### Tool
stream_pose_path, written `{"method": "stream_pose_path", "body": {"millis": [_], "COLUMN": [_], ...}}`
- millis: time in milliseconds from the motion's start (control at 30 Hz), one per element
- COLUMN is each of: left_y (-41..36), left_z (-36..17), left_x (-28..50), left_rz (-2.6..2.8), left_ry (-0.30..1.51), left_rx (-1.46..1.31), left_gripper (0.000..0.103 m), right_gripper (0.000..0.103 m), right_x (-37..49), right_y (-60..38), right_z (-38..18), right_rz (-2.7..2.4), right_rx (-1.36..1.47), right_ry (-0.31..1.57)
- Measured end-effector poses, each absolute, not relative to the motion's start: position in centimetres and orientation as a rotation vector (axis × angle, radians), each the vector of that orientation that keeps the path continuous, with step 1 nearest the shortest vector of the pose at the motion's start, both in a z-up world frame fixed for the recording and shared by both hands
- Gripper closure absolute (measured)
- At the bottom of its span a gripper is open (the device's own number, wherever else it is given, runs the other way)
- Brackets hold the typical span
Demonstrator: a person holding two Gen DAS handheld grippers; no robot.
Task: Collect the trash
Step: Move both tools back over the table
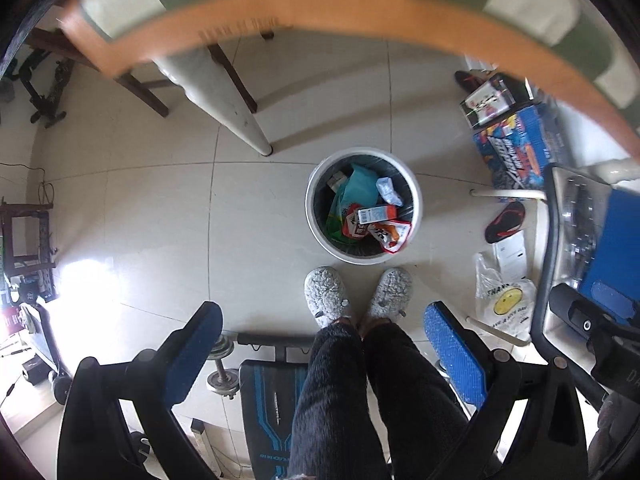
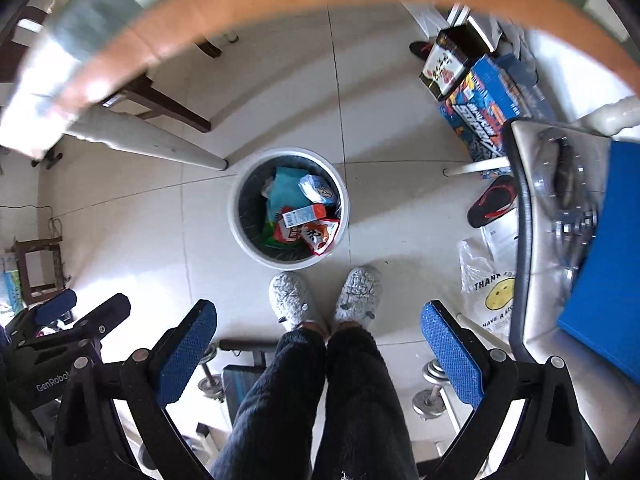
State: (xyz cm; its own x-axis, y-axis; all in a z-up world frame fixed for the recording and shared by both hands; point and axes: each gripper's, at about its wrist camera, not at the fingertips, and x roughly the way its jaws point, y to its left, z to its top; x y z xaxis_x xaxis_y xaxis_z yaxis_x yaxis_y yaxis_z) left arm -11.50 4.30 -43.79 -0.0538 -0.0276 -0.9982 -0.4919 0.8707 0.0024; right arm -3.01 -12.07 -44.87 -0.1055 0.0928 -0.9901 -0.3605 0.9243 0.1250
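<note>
White plastic, round and lined with a dark bag, the waste bin [image 1: 363, 205] stands on the pale tiled floor [image 1: 160, 216], just beyond the toes of our grey fuzzy slippers [image 1: 325, 295] and near the foot of a cream table leg [image 1: 236, 116]. It already holds a heap of wrappers: a teal pouch [image 1: 360, 188], a crumpled clear-blue packet [image 1: 389, 191], a small orange-and-white carton [image 1: 376, 213], and a red-and-white snack bag [image 1: 390, 236] whose corner hangs over the near right rim.

We judge that overhanging bag the likeliest trouble: another piece dropped on top, or a nudge to the bin, could tip it out onto the tiles. The pile also looks loose, so light wrappers may slide off it.

Our left gripper [image 1: 324, 348] and right gripper [image 2: 320, 344] both hover above the bin with their blue-padded fingers spread wide and nothing between them. To the right, a white smiley-print plastic bag [image 1: 506, 300] and a black-and-red sandal [image 1: 505, 222] lie on the floor beside a blue printed carton [image 1: 516, 148].
</note>
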Motion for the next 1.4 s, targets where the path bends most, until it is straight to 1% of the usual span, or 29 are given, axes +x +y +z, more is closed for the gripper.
{"method": "stream_pose_path", "body": {"millis": [33, 267, 500, 733, 833, 933, 1067, 1200, 1300, 1400], "left_y": [4.0, 3.2, 4.4, 6.8, 8.3, 9.0, 9.2, 9.1, 9.0, 9.1], "left_z": [-42.2, -36.5, -31.3, -24.8, -22.5, -21.6, -21.7, -22.6, -24.9, -26.8], "left_x": [-11.7, -12.3, -11.1, -5.2, -0.8, 3.8, 10.6, 18.7, 26.6, 32.4], "left_rz": [0.387, 0.358, 0.378, 0.420, 0.461, 0.503, 0.524, 0.572, 0.617, 0.664], "left_ry": [1.586, 1.567, 1.487, 1.317, 1.249, 1.204, 1.209, 1.225, 1.260, 1.283], "left_rx": [-0.421, -0.419, -0.396, -0.287, -0.241, -0.201, -0.138, -0.027, 0.087, 0.198], "left_gripper": [0.000, 0.000, 0.000, 0.000, 0.000, 0.000, 0.000, 0.000, 0.000, 0.000], "right_gripper": [0.000, 0.000, 0.000, 0.000, 0.000, 0.000, 0.000, 0.000, 0.000, 0.000], "right_x": [-3.1, -3.8, -3.6, 0.1, 3.2, 7.6, 14.6, 23.9, 32.4, 41.2], "right_y": [-12.2, -13.0, -12.8, -12.2, -12.4, -13.2, -14.5, -16.0, -16.3, -15.8], "right_z": [-43.7, -34.7, -28.6, -22.0, -19.4, -17.3, -16.5, -16.9, -17.9, -19.6], "right_rz": [0.390, 0.406, 0.410, 0.419, 0.408, 0.378, 0.328, 0.285, 0.239, 0.178], "right_rx": [-0.206, -0.178, -0.139, -0.015, 0.055, 0.116, 0.179, 0.258, 0.301, 0.319], "right_ry": [1.633, 1.608, 1.591, 1.484, 1.444, 1.397, 1.373, 1.378, 1.377, 1.373]}}
